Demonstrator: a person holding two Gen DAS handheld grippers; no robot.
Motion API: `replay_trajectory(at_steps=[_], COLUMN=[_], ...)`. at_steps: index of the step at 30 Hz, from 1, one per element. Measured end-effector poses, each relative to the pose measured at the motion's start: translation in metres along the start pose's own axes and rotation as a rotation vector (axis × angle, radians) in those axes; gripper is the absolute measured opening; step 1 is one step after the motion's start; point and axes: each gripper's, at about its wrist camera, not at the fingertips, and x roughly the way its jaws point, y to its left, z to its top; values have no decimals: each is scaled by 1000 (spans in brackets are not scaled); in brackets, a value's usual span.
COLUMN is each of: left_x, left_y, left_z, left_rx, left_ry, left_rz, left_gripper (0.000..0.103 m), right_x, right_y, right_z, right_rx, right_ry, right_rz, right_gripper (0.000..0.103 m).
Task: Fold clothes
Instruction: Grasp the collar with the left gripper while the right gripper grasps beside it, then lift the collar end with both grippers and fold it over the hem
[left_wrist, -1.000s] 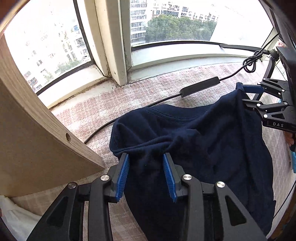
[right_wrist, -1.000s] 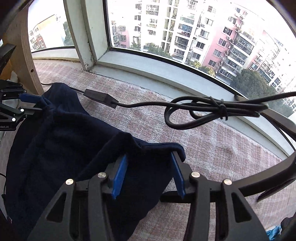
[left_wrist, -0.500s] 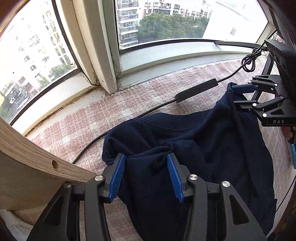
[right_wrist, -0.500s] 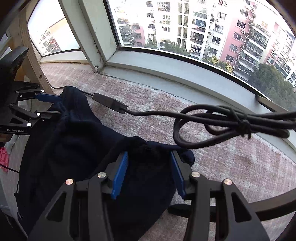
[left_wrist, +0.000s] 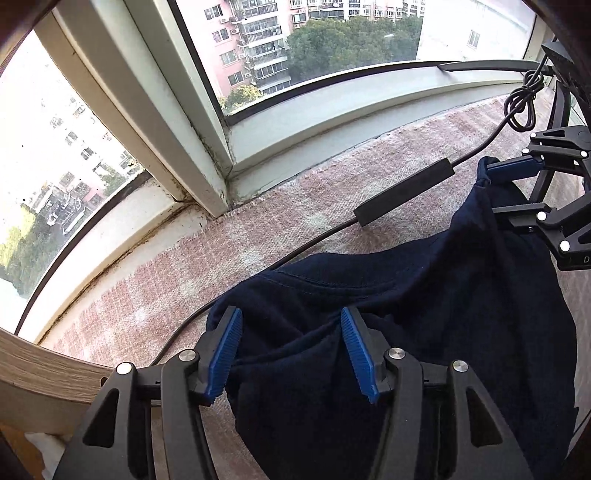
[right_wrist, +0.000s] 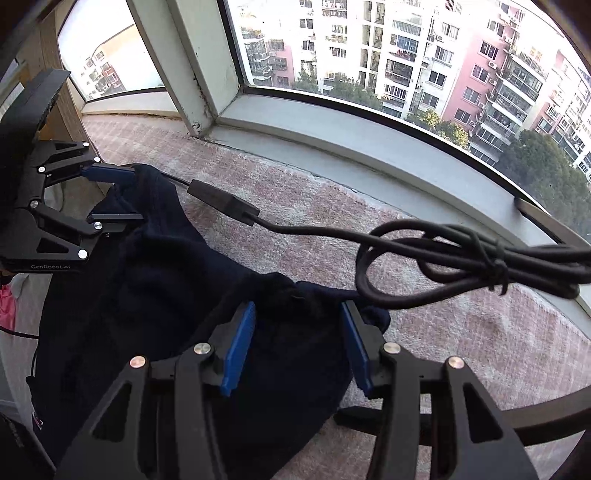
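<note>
Wider than a second ago, the left gripper (left_wrist: 290, 350) is opening, dark navy garment (left_wrist: 424, 314) between its ribbed blue pads. The right gripper (right_wrist: 297, 343) stands parted around bunched cloth, not clamping. "GenRobot.AI" is printed on the left gripper's black body.

My left tongs (left_wrist: 291, 350) point steeply down, jaws opening, blue pads standing apart with a bunched fold of the navy garment (left_wrist: 424, 325) between them, cloth slack. The garment lies heaped on the pink woven mat (left_wrist: 258, 236) along the window sill (left_wrist: 332, 110). My right tongs (left_wrist: 517, 192) sit at the garment's far corner, cloth between their pads. A black cable (left_wrist: 314, 240) with an inline block (left_wrist: 404, 192) crosses the mat beyond the garment. A wooden board (left_wrist: 40, 376) stands at the mat's near left edge.
</note>
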Motion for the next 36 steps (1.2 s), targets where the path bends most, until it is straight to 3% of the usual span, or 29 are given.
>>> replay_trajectory(at_steps=[3, 7, 8, 9, 10, 15, 20, 25, 28, 32, 34, 36], left_x=[0, -4, -5, -5, -7, -33, -85, -137, -132, -113, -105, -98], left_y=[1, -16, -20, -23, -25, -18, -30, 5, -4, -1, 4, 8], left_z=[-2, -6, -6, -5, -5, -9, -14, -29, -37, -38, -35, -33], left_rx=[-7, 45, 57, 60, 61, 11, 9, 38, 72, 50, 13, -2], left_ry=[-18, -36, -34, -32, -29, -48, -90, -138, -143, -88, -69, -54], left_rz=[-54, -63, -60, -51, -50, -111, -140, -150, -138, -98, -96, -100], left_gripper=[44, 15, 11, 9, 7, 6, 6, 6, 6, 6, 6, 6], right_x=[2, 3, 3, 3, 2, -11, -60, -115, -140, -116, -85, -64], right_y=[-2, 1, 2, 4, 7, 21, 24, 52, 73, 75, 63, 53], right_z=[0, -1, -1, 0, 0, 1, 6, -5, -16, -15, -9, -11], right_rx=[-1, -21, -23, -28, -35, -54, -4, -17, -42, -4, 75, 132], right_ry=[-3, -15, -17, -17, -17, -31, -106, -155, -180, -177, -88, -41], right_rz=[18, 18, 26, 32, 38, 11, 47, 66, 71, 40, 73, 96], right_gripper=[47, 44, 40, 23, 14, 6, 6, 6, 6, 13, 25, 26])
